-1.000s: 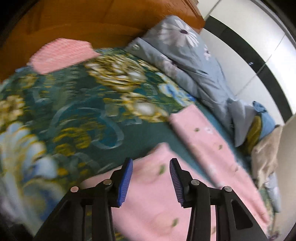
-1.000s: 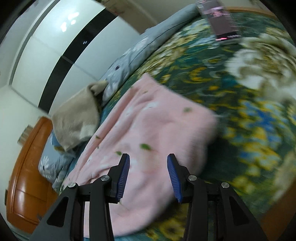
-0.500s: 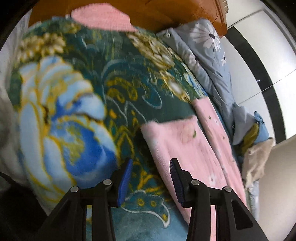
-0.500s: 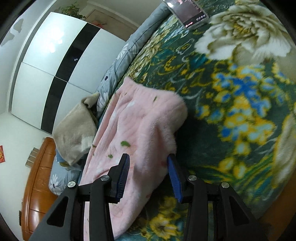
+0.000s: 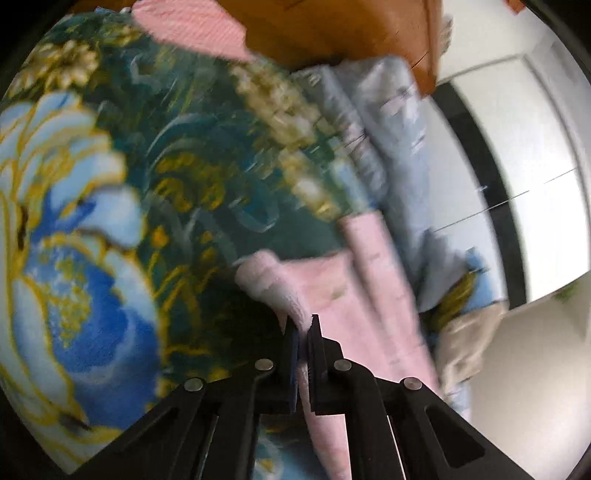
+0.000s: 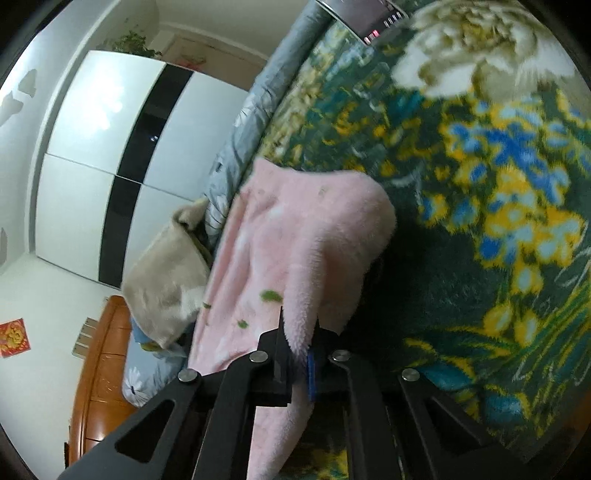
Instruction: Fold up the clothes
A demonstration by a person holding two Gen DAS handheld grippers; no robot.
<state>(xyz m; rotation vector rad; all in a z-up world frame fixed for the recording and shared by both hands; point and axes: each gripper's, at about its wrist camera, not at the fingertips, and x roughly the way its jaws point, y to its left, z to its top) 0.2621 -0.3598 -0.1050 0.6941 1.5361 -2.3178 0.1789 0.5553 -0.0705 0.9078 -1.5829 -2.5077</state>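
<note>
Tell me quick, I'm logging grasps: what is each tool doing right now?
Left tool: closed on the pink fleece garment.
Right tool: closed on the same pink fleece garment.

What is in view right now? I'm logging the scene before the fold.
pink fleece garment: one, pink with small green specks, lying on the blanket, its near edge lifted
floral blanket: one, dark green with blue, yellow and cream flowers, covering the bed
grey-blue quilt: one, along the blanket's far edge
beige cloth: one, on the quilt
pink knit item: one, by the wooden headboard
wardrobe: white and black, behind
left gripper: shut on garment
right gripper: shut on garment
</note>
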